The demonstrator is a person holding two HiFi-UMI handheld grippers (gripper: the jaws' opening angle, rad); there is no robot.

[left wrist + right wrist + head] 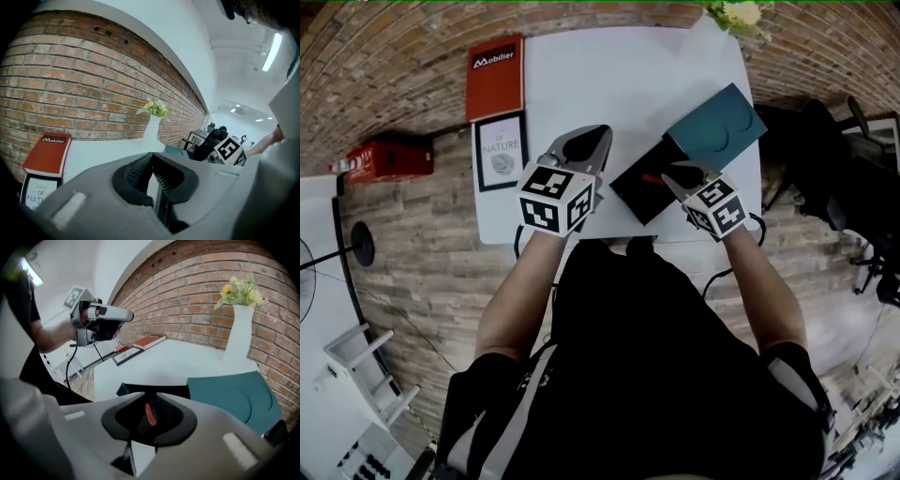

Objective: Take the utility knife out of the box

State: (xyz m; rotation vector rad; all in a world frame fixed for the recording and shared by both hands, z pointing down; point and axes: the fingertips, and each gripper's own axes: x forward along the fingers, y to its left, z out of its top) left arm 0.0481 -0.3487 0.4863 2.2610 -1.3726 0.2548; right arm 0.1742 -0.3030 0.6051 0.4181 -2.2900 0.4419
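Observation:
A black open box [630,195] lies on the white table [609,75], with its teal lid [717,127] beside it at the far right. In the box rests a utility knife [653,178], black with a red part. My right gripper [675,172] hangs over the box. In the right gripper view its jaws [151,397] stand apart, with the knife [150,416] visible between them, untouched. To the left of the box my left gripper [598,134] is raised above the table. Its jaws [152,159] are shut and empty.
A red book [495,77] and a framed print [500,150] lie at the table's left edge. A white vase with flowers [733,14] stands at the far corner by the brick wall. A black office chair [825,159] is to the right.

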